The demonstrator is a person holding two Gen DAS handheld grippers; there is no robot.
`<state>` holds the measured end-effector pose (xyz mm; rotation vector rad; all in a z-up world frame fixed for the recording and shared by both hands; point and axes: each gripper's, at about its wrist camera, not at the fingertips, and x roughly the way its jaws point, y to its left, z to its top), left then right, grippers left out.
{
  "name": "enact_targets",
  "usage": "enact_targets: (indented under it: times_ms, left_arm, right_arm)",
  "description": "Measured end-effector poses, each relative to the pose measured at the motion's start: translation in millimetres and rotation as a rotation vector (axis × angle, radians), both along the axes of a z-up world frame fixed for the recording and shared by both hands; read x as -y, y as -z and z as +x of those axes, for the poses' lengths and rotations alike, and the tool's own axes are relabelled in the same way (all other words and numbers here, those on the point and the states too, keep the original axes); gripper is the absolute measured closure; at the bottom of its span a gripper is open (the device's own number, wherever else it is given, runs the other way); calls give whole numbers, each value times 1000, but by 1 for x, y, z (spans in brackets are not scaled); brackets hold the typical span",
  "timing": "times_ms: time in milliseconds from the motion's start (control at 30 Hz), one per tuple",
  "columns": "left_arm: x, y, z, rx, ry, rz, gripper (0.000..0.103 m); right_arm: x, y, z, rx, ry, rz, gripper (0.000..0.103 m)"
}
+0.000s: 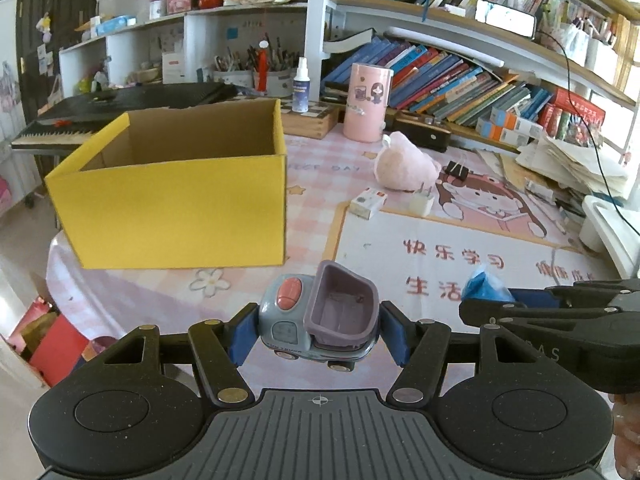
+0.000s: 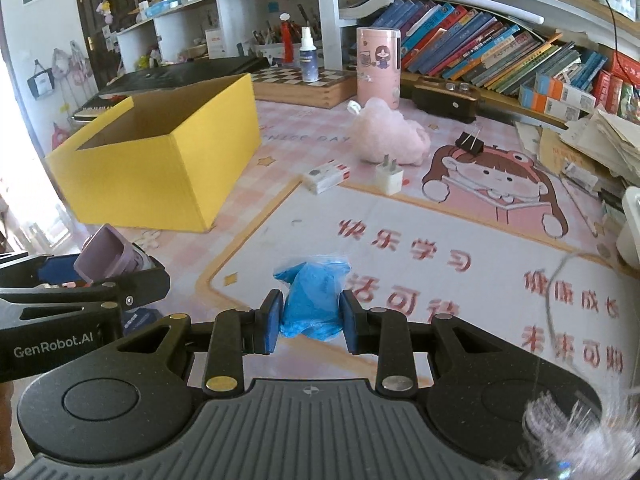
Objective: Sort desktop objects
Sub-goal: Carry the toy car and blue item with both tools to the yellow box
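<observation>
My left gripper point(image 1: 318, 334) is shut on a grey-blue toy truck point(image 1: 316, 320) with a purple tipper bed and a pink button, held above the pink desk mat. My right gripper point(image 2: 310, 322) is shut on a small bag of blue stuff point(image 2: 314, 300), also lifted off the mat. Each gripper shows in the other's view: the right one point(image 1: 480, 304) with its blue bag point(image 1: 482, 286) at the right edge, the left one point(image 2: 60, 270) with the truck's purple bed point(image 2: 106, 256) at the left edge. An open yellow cardboard box point(image 1: 176, 208) point(image 2: 160, 168) stands ahead to the left.
On the mat lie a pink plush toy point(image 2: 386, 136), a white charger plug point(image 2: 389, 178), a small white-and-red box point(image 2: 327, 176) and a black binder clip point(image 2: 470, 142). A pink cylinder tin point(image 2: 378, 66), spray bottle point(image 2: 309, 60), chessboard box and bookshelves line the back. Loose papers pile up at right.
</observation>
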<state>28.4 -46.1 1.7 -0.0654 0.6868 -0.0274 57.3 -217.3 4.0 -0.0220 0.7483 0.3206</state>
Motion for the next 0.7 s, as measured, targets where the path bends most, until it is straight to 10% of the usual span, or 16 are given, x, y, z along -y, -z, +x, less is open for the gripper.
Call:
enact_targets:
  times_ms: [700]
  left_arm:
    - [-55, 3, -60, -9, -6, 12, 40]
  right_arm:
    - [-63, 8, -67, -27, -22, 18, 74]
